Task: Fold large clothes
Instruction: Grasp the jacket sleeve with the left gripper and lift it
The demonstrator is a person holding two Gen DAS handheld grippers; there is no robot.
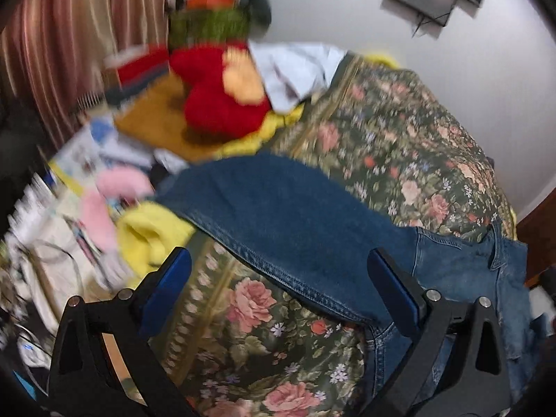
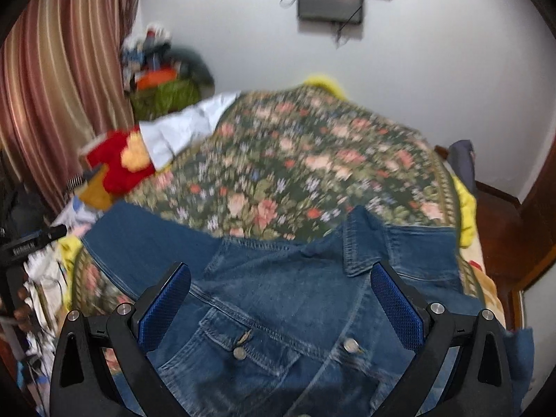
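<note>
Two grippers hang over the bed with their jaws spread wide and nothing between them. The left gripper point(image 1: 278, 274) hovers above the floral bedspread point(image 1: 399, 146), its blue-padded fingers point(image 1: 392, 292) straddling one sleeve of a denim jacket point(image 1: 295, 215). That sleeve stretches away from the body of the garment toward the cluttered side of the bed, its stitched seam running diagonally between the open fingers. The right gripper point(image 2: 279, 299) sits over the chest of the denim jacket point(image 2: 285, 295), which lies spread on the near part of the floral bedspread point(image 2: 312, 160) with the collar point(image 2: 361, 243) turned out toward the far side. A flapped chest pocket and two metal buttons point(image 2: 239, 353) show just beneath the open jaws. Neither gripper is touching the cloth, as far as I can tell.

At the far left corner of the bed lies a red and yellow plush toy point(image 1: 222, 97), with a pale blue shirt point(image 1: 295, 66) draped next to it. Yellow fabric point(image 1: 149, 236) bunches at the bed's left edge, beside something pink point(image 1: 104, 205) and a blurred heap of papers. A striped curtain point(image 2: 52, 87) hangs on the left, and a dark screen point(image 2: 330, 0) is mounted high on the white wall.
</note>
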